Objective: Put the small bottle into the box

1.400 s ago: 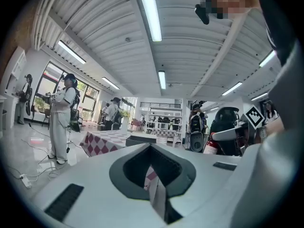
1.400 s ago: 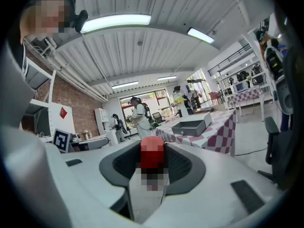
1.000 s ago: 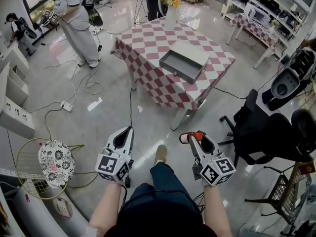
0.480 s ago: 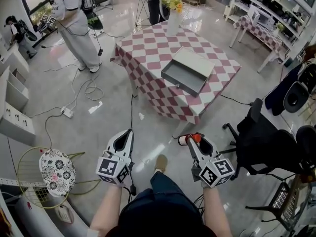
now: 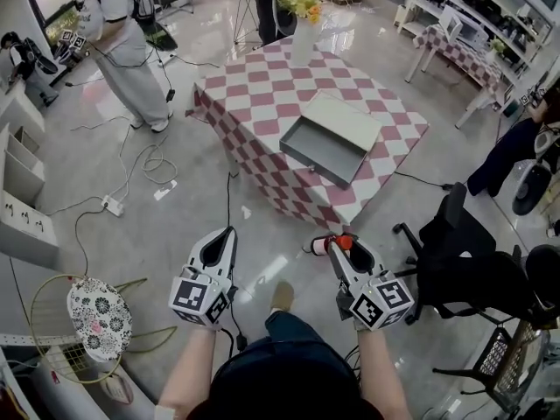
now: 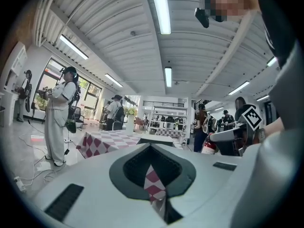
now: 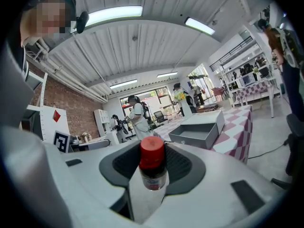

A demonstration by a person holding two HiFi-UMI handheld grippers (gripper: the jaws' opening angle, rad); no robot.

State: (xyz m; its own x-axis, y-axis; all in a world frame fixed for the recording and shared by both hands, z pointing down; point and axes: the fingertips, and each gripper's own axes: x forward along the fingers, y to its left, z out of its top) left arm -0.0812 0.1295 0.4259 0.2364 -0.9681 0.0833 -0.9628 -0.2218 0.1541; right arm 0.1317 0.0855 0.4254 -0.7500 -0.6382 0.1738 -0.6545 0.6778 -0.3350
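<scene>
A small clear bottle (image 5: 324, 245) with a red cap is clamped between the jaws of my right gripper (image 5: 338, 247), its cap sticking out leftward past the tips. In the right gripper view the bottle (image 7: 151, 169) stands upright in the right gripper (image 7: 152, 182). The open grey box (image 5: 329, 138) lies with its lid on the red-and-white checkered table (image 5: 262, 103), well ahead of both grippers, and shows in the right gripper view as the box (image 7: 201, 132). My left gripper (image 5: 219, 239) hangs over the floor, jaws together, holding nothing.
A vase of flowers (image 5: 302, 26) stands at the table's far edge. A black office chair (image 5: 459, 261) is to the right. Cables (image 5: 144, 160) trail over the floor at left, near a person in white (image 5: 118, 38). A floral round object (image 5: 99, 316) lies low left.
The table and box have drawn slightly nearer and shifted left in the head view. Both grippers keep the same pose, the bottle still in the right one.
</scene>
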